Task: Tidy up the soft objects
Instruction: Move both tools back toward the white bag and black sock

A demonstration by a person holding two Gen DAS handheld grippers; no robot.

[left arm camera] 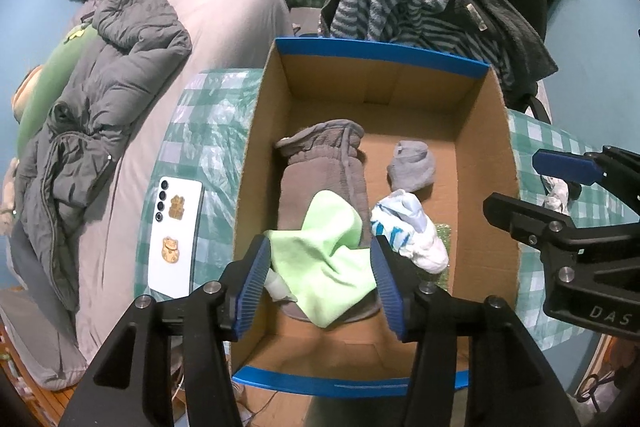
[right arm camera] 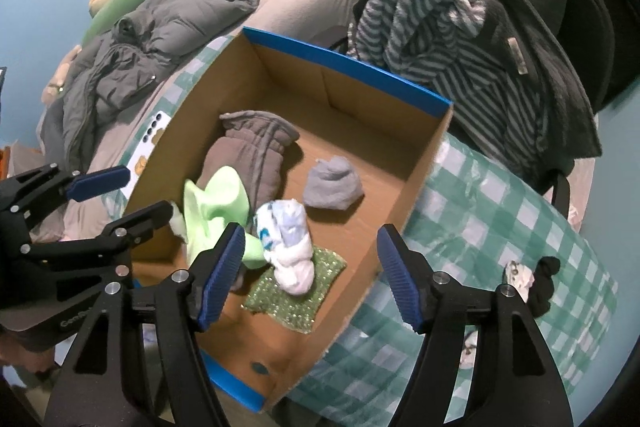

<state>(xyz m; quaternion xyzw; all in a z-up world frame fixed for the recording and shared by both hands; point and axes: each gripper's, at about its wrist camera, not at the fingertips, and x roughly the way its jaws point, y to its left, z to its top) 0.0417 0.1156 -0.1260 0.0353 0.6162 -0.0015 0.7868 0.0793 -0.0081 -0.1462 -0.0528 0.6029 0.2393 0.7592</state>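
Inside the box (left arm camera: 484, 131), left gripper (left arm camera: 320, 277) fingers spread around green cloth (left arm camera: 320, 255); right gripper (right arm camera: 312, 277) released.

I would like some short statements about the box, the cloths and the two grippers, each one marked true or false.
1. The light green cloth lies between the open fingers of the left gripper. True.
2. The cardboard box is closed with a lid. False: it is open on top.
3. The grey rolled sock lies inside the box. True.
4. The right gripper is shut on the white and blue sock. False: it is open and holds nothing.
5. The white phone lies in the box. False: it lies on the checked cloth beside the box.
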